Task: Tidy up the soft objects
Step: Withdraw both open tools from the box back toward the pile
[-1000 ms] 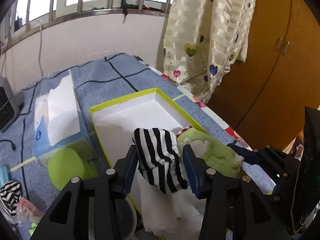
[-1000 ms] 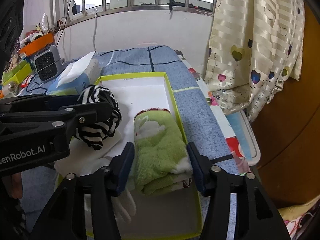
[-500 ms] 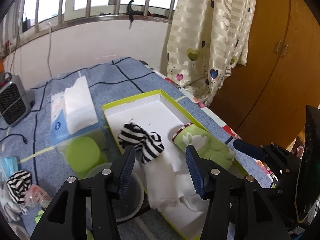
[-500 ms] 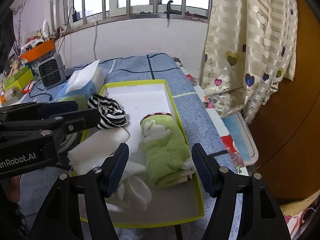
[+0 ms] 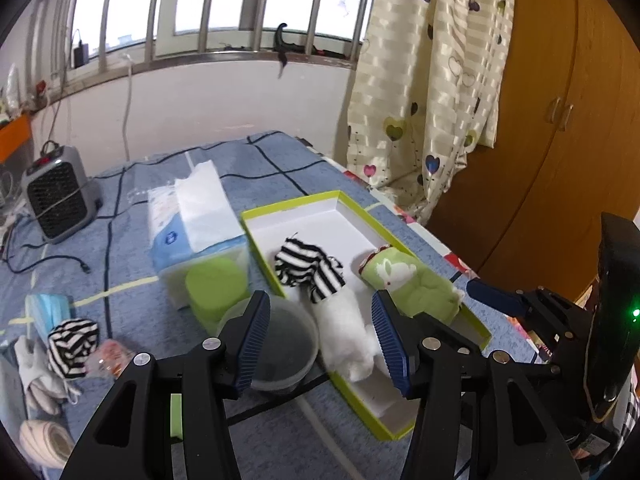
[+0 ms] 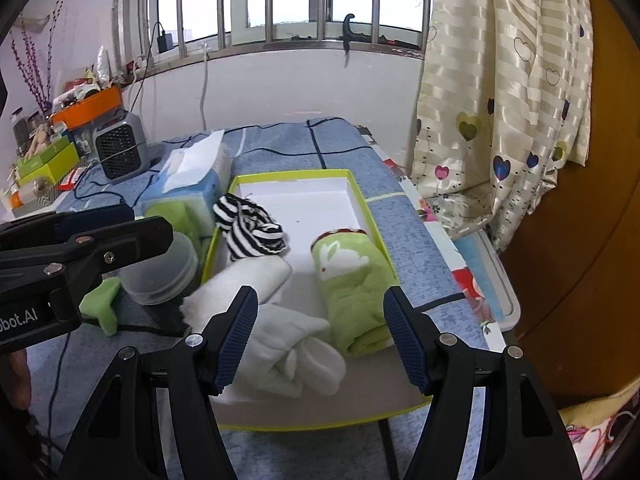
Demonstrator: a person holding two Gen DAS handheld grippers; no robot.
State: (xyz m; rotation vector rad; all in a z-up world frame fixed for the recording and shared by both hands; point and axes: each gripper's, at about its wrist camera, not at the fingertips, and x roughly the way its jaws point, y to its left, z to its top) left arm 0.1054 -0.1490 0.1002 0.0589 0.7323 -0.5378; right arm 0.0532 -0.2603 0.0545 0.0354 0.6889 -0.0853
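my left gripper, spread wide and empty, has let go the black-and-white striped sock into the lime-rimmed white box; right gripper likewise open, so next comes another loose piece.

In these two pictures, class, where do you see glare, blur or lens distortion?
Left wrist view: the window is blown out white, the white towel between the open fingers looks smeared, and a dark fisheye rim bends the wardrobe. Right wrist view: sharper; the window bars curve, and the green towel in the tray is crisp.
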